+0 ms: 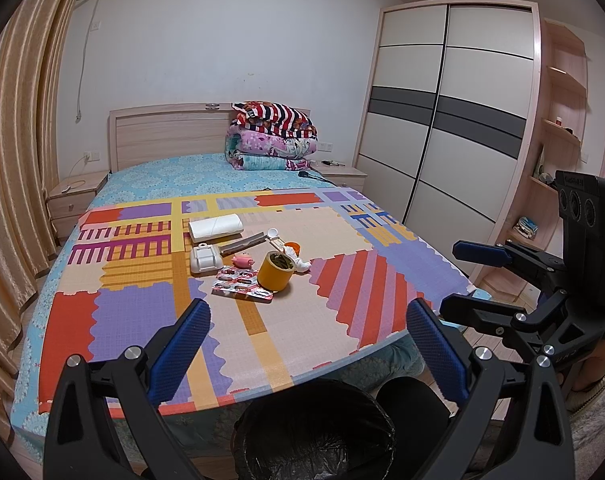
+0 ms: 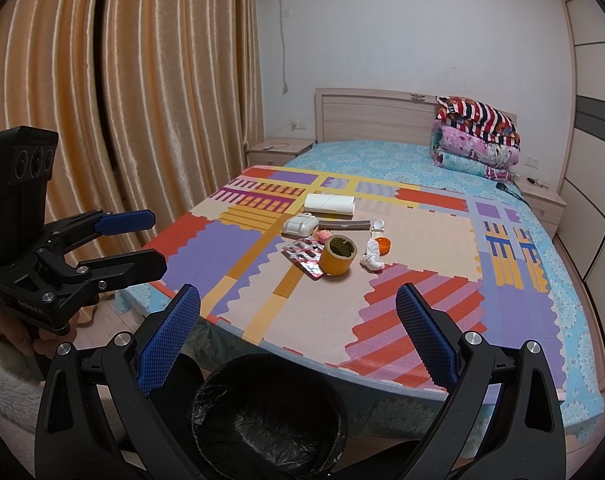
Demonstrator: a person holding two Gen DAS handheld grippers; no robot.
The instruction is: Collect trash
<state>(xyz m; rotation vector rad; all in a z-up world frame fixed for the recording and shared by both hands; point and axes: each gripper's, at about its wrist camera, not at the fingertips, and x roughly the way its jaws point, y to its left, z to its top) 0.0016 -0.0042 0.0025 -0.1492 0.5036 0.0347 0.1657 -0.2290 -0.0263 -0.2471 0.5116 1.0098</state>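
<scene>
A small heap of trash lies on the colourful mat (image 1: 342, 292) on the bed: a yellow tape roll (image 1: 275, 276) (image 2: 337, 255), pill blister packs (image 1: 242, 286) (image 2: 304, 258), a crumpled white tissue (image 1: 300, 265) (image 2: 372, 258), an orange cap (image 2: 383, 245), a white plastic box (image 1: 203, 259) (image 2: 300, 226) and a white roll (image 1: 215, 226) (image 2: 329, 204). A black-lined bin (image 1: 314, 428) (image 2: 268, 412) stands on the floor at the bed's foot. My left gripper (image 1: 308, 320) (image 2: 142, 240) is open and empty above the bin. My right gripper (image 2: 298, 308) (image 1: 474, 280) is open and empty beside it.
Folded quilts (image 1: 272, 136) lie at the headboard. A wardrobe (image 1: 442, 128) stands to the right, curtains (image 2: 122, 100) to the left, and nightstands (image 1: 76, 196) on both sides of the bed.
</scene>
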